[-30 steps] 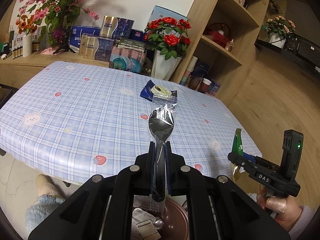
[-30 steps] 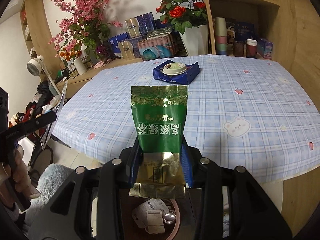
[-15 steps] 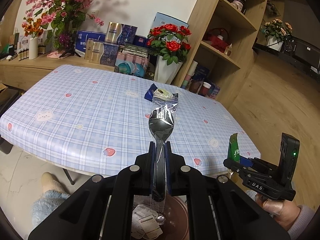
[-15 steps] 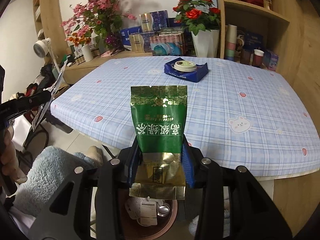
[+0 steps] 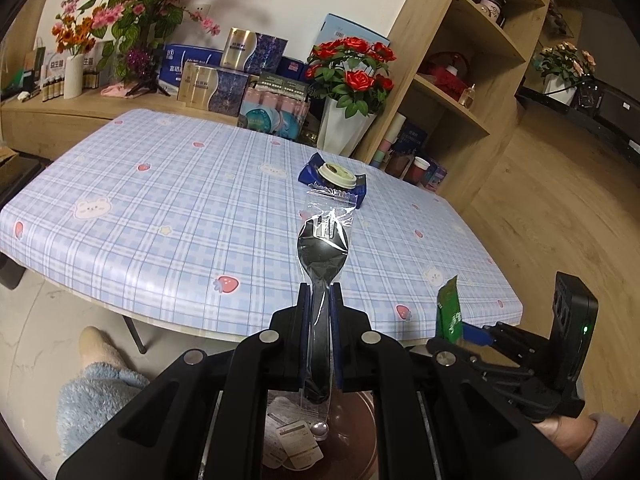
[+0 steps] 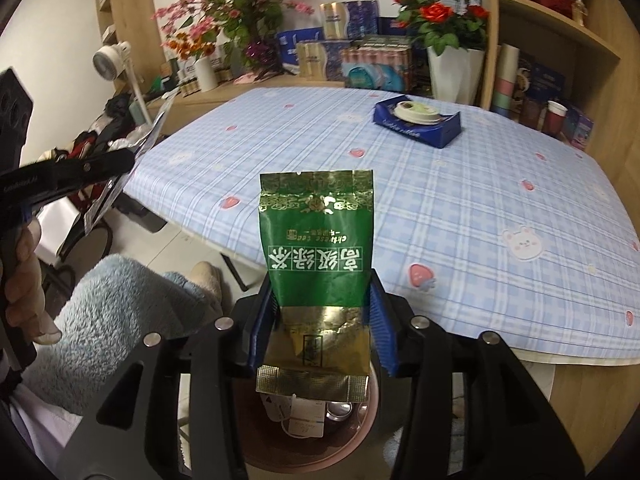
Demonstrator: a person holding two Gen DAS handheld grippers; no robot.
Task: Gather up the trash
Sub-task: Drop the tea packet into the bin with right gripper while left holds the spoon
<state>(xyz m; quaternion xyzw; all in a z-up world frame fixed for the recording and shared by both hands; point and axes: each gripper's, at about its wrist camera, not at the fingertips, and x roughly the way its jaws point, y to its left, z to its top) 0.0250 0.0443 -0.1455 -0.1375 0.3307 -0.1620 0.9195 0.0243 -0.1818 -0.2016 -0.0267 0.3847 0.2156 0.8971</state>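
Both grippers have shifted back from the table (image 5: 168, 208), now over my pink bin (image 6: 360, 440). Item 1: left gripper (image 5: 319, 300), jaws pinched on a wrapped black spork (image 5: 322, 248), upright above the bin. Item 2: right gripper (image 6: 322, 296), jaws just been opening, green tea packet (image 6: 316, 236) between them; contact with the pads I cannot tell. Item 3: blue packet with a cup lid (image 6: 416, 120), on the table.
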